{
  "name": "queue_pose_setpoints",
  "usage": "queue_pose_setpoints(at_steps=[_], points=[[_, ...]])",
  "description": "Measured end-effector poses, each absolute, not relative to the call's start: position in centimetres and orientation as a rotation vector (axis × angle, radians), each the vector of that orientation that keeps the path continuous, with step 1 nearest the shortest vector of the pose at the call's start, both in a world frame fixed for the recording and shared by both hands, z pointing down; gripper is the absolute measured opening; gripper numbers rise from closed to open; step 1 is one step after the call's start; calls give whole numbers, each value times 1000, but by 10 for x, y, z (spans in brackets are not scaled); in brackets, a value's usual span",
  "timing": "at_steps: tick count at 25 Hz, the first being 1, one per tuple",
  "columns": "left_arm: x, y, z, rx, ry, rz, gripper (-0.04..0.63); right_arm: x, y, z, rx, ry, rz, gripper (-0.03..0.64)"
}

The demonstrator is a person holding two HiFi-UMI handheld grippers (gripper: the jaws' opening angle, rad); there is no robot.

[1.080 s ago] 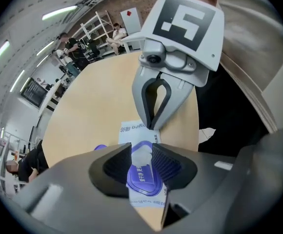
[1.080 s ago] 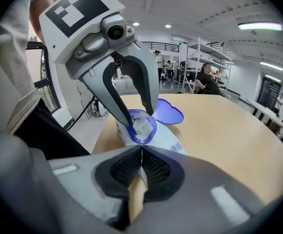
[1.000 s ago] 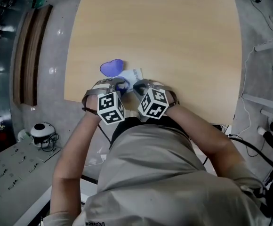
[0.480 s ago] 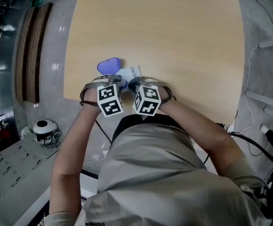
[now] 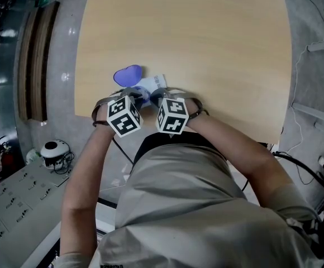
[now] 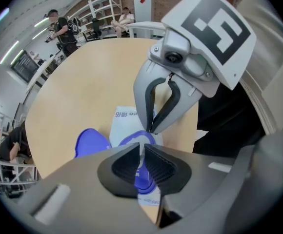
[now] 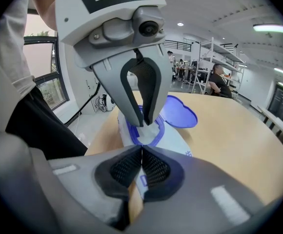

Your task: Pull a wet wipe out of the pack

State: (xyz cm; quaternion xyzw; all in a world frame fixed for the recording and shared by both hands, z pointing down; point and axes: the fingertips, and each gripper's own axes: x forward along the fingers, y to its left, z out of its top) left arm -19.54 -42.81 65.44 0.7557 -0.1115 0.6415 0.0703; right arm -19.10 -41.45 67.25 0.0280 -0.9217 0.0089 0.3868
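Note:
A white wet wipe pack [image 5: 157, 82] lies at the table's near edge, its purple heart-shaped lid [image 5: 127, 75] flipped open to the left. Both grippers hang over it, side by side. My left gripper [image 6: 141, 162] points straight down into the purple-ringed opening [image 6: 131, 139]. Its jaws are closing on the white tip of a wipe [image 6: 142, 148] that stands between them. In the right gripper view the left fingertips [image 7: 149, 117] pinch together on that wipe [image 7: 152, 129]. My right gripper [image 7: 141, 165] is shut, with its tip [image 6: 153, 129] on the pack beside the opening.
The pale wooden table [image 5: 206, 38] stretches far ahead and to the right. Its front edge runs just under the grippers, against the person's body. A control panel [image 5: 11, 211] and a round white device [image 5: 54, 149] sit on the floor at the left.
Both grippers have drawn together over the pack's opening. The left marker cube has rolled a little. The pack and its lid lie where they were.

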Motion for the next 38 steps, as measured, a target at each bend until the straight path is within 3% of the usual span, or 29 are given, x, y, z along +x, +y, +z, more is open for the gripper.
queue_pose_setpoints(at_steps=[11, 38], points=[[-204, -431, 642, 2270, -477, 1790, 9, -194, -413, 677, 76, -2336, 13, 3], [-274, -419, 611, 1981, -948, 1002, 9, -191, -415, 691, 90, -2246, -15, 3]])
